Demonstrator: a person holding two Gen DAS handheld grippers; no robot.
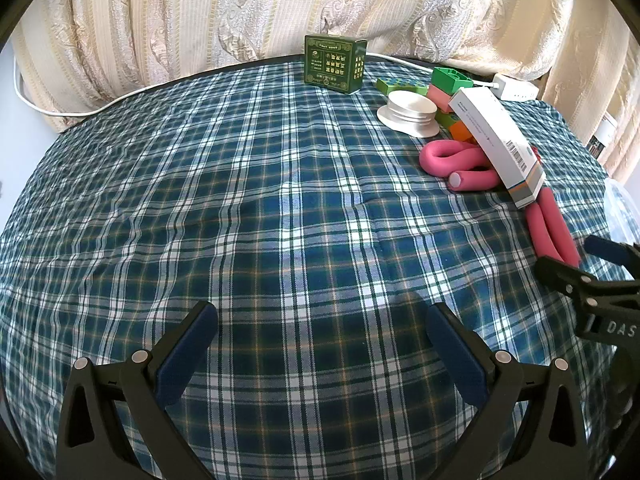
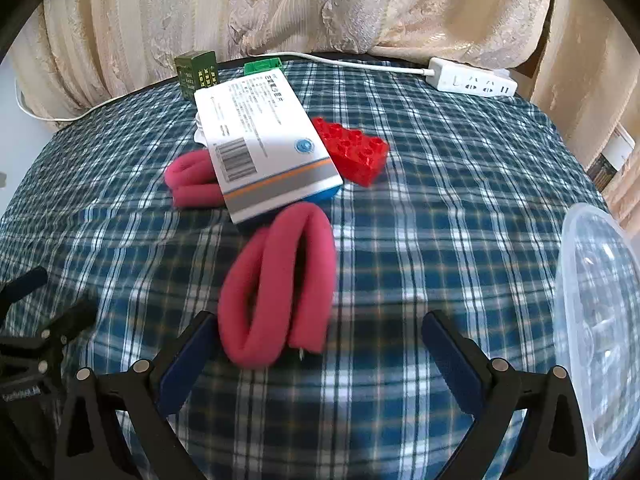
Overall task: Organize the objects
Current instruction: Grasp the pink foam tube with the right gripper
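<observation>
A folded pink foam roller (image 2: 276,284) lies on the plaid tablecloth, its near end just inside my open, empty right gripper (image 2: 320,340), close to the left finger. A white carton (image 2: 264,152) rests tilted over a second pink roller (image 2: 194,180). A red brick (image 2: 354,150) lies beside the carton. In the left wrist view my left gripper (image 1: 320,332) is open and empty over bare cloth. The carton (image 1: 496,140), pink rollers (image 1: 460,162), a white round lid (image 1: 410,110), coloured bricks (image 1: 444,88) and a green box (image 1: 334,62) sit at the far right there.
A clear plastic container (image 2: 600,332) stands at the right edge. A white power strip (image 2: 472,80) and its cable lie along the table's far edge before cream curtains (image 2: 280,8). My right gripper shows in the left wrist view (image 1: 580,256).
</observation>
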